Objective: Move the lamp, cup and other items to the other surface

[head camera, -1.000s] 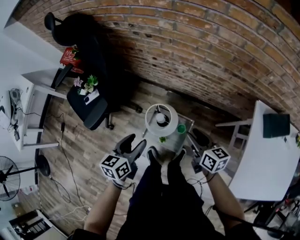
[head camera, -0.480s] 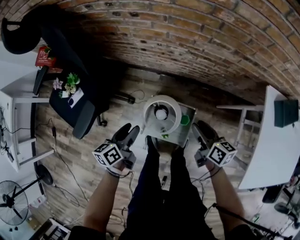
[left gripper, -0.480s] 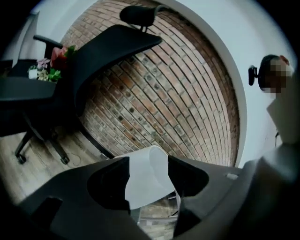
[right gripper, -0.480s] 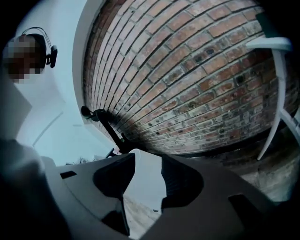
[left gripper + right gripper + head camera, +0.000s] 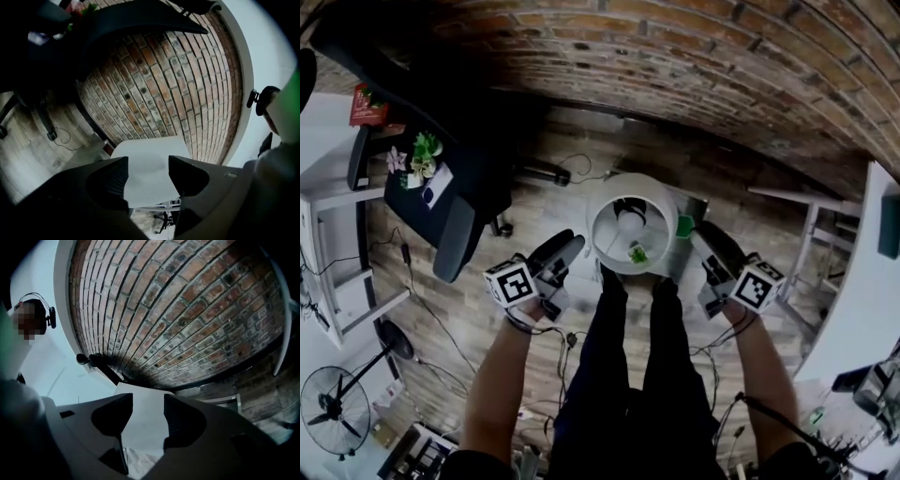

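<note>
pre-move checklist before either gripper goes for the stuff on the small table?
1. Left gripper empty, fingers apart: ok.
2. Right gripper empty, fingers have just been opening, nothing between them: ok.
3. Lamp upright on the small table, between both grippers: ok.
4. Green cup reachable beside the lampshade edge: cannot tell.
5. Lamp cord free: cannot tell.
6. Room on the white table at right: cannot tell, mostly out of frame.

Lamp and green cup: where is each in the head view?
lamp [image 5: 628, 223], head view, on the bulb inside its white shade.
green cup [image 5: 685, 226], head view, on its visible green side, right of the shade.
</note>
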